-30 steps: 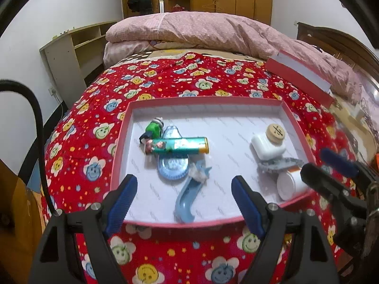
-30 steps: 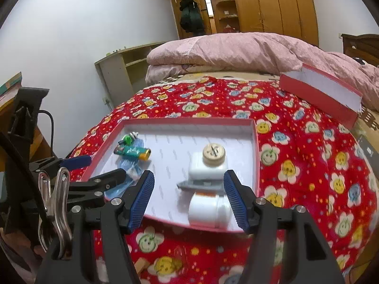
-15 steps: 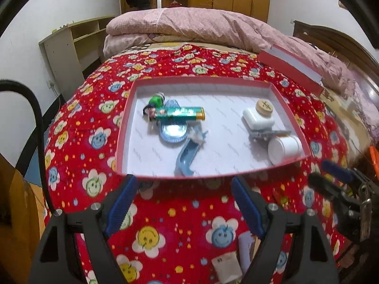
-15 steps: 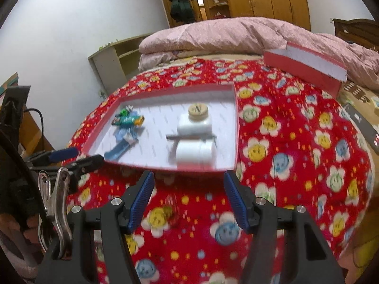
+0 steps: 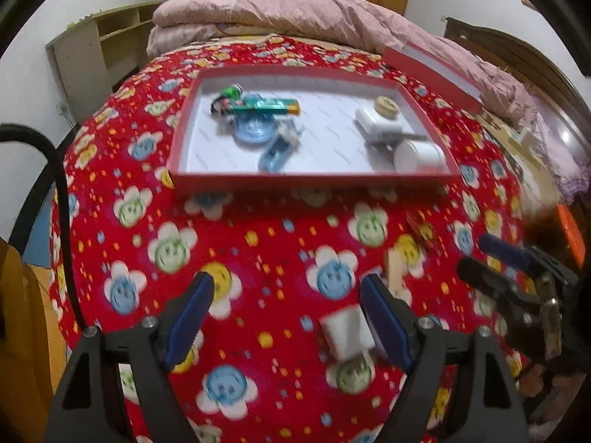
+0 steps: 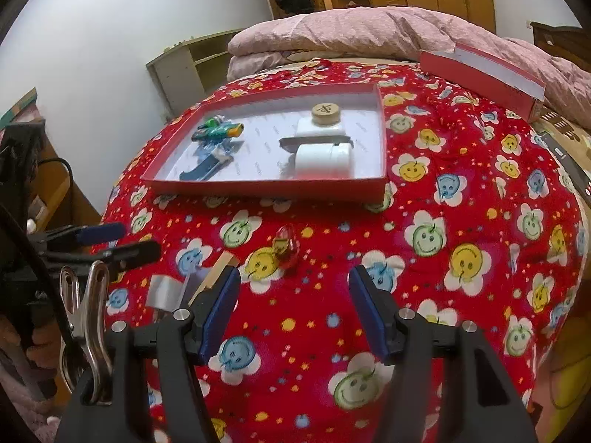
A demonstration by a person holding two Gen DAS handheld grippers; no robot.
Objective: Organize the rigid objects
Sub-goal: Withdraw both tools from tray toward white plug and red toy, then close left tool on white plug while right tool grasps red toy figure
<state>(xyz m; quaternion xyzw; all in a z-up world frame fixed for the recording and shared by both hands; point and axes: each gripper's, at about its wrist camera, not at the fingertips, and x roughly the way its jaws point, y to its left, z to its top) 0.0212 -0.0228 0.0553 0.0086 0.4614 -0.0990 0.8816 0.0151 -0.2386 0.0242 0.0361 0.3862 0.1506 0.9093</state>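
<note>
A red tray (image 5: 310,179) (image 6: 266,186) lies on the flowered red bedspread. It holds a green tube (image 5: 264,105), a blue round lid (image 5: 255,133), a blue shoehorn-like piece (image 6: 205,166), a white bottle with a wooden cap (image 6: 321,123) and a white jar (image 6: 325,158) on its side. Nearer me on the spread lie a white block (image 5: 347,332), a wooden stick (image 6: 212,277) and a small red wrapped item (image 6: 286,247). My left gripper (image 5: 286,317) is open, its right finger beside the white block. Over bare spread my right gripper (image 6: 293,310) stands open with nothing between its fingers.
A red box lid (image 6: 480,72) leans at the back right against a folded pink quilt (image 5: 280,11). A wooden shelf (image 6: 184,70) stands left of the bed. A dark remote-like strip (image 6: 569,164) lies near the bed's right edge.
Both grippers have drawn back and down from the tray toward the near end of the bed. The white block, the stick and the red item have come into view.
</note>
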